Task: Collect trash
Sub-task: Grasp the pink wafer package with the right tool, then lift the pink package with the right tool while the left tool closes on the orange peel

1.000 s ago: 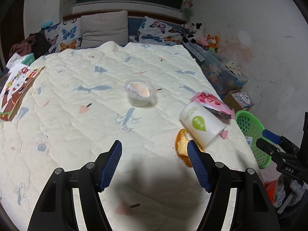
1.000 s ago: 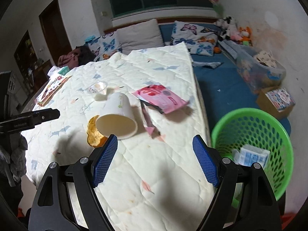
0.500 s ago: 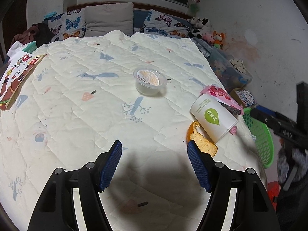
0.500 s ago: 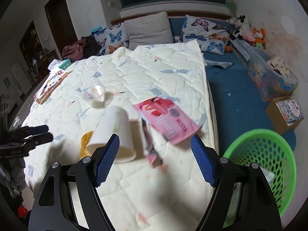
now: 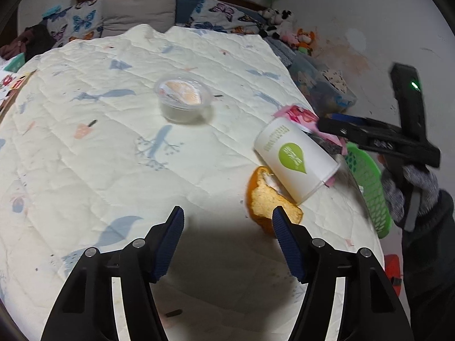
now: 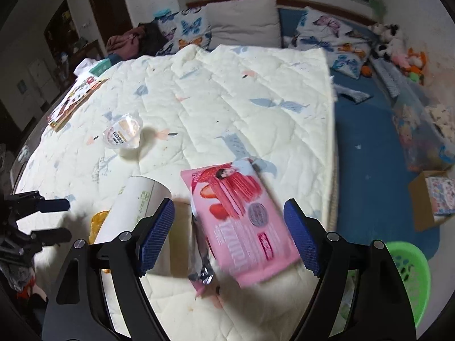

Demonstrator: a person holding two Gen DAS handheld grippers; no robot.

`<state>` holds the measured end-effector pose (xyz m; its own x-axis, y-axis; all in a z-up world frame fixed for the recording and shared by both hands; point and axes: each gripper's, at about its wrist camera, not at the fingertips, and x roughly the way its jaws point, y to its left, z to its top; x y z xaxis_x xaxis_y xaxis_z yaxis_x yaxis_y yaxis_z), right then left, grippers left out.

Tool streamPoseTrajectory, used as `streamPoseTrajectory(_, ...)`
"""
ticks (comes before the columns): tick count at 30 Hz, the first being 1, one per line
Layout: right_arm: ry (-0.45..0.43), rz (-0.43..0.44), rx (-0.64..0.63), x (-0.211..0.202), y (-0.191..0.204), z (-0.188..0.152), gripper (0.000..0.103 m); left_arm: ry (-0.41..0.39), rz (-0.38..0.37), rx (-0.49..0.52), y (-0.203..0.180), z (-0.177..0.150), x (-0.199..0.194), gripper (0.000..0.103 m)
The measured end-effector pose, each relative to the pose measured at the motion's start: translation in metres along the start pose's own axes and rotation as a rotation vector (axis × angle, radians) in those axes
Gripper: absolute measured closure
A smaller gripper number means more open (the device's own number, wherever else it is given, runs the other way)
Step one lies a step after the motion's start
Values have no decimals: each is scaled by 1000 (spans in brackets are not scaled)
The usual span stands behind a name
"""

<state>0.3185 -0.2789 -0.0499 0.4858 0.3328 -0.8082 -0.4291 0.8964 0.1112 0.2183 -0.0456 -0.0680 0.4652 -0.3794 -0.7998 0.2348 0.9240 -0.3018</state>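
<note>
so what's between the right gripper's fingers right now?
In the right wrist view, the pink wrapper lies flat on the quilt between the open right gripper fingers, not yet clamped.

Both views are dim at the edges, with a bright pool of light on the quilt (image 5: 119, 147) at centre. A soft dark shadow lies low in the frame. Fisheye bending curves the borders, and the pink packet (image 6: 241, 216) is motion-blurred.
</note>
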Motion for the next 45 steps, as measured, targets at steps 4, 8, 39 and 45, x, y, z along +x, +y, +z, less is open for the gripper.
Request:
streamPoseTrajectory(4, 32, -1, -20, 14, -2, 5, 23, 23, -32, 21, -6, 2, 7, 41)
streamPoseTrajectory(8, 63, 27, -31, 24, -4, 6, 22, 35, -41, 32, -8, 3, 11, 45)
streamPoseTrajectory(39, -2, -10, 81, 5, -7, -20, 42, 61, -69, -4, -7, 7, 28, 97)
streamPoseTrajectory(45, -44, -11, 111, -21, -5, -31, 42, 26, -77, 0, -5, 1, 6, 97)
